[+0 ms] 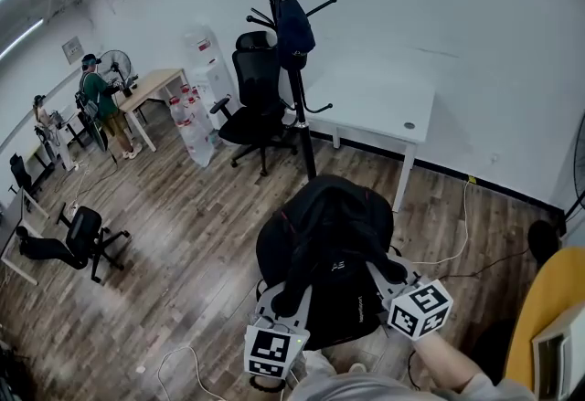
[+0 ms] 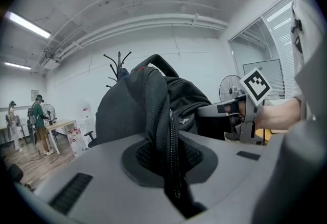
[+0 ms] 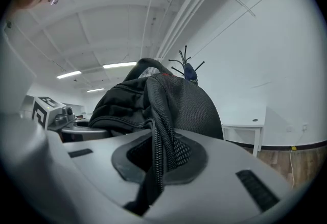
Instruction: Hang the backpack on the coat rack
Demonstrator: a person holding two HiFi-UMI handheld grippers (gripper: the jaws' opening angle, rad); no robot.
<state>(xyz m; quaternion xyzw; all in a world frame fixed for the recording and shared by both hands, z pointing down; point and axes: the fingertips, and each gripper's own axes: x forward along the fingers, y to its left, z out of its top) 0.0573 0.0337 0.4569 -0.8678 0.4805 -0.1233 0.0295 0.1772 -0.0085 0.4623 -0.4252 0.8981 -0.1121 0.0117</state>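
A black backpack [image 1: 329, 244] hangs in the air between my two grippers, above the wooden floor. My left gripper [image 1: 285, 303] is shut on one mesh shoulder strap [image 2: 162, 131]. The other shoulder strap [image 3: 159, 131] is pinched in my right gripper [image 1: 384, 276], which is shut too. The black coat rack [image 1: 285, 43] stands ahead near the white wall, with a dark blue bag [image 1: 295, 29] hanging on one hook. It shows small behind the backpack as coat rack [image 2: 116, 67] in the left gripper view and coat rack [image 3: 187, 67] in the right gripper view.
A white table [image 1: 375, 111] stands right of the rack and a black office chair [image 1: 251, 102] left of it. Water bottles [image 1: 192, 125] stand by a dispenser. Cables [image 1: 457, 244] trail on the floor. A person [image 1: 101, 102] stands at a far desk.
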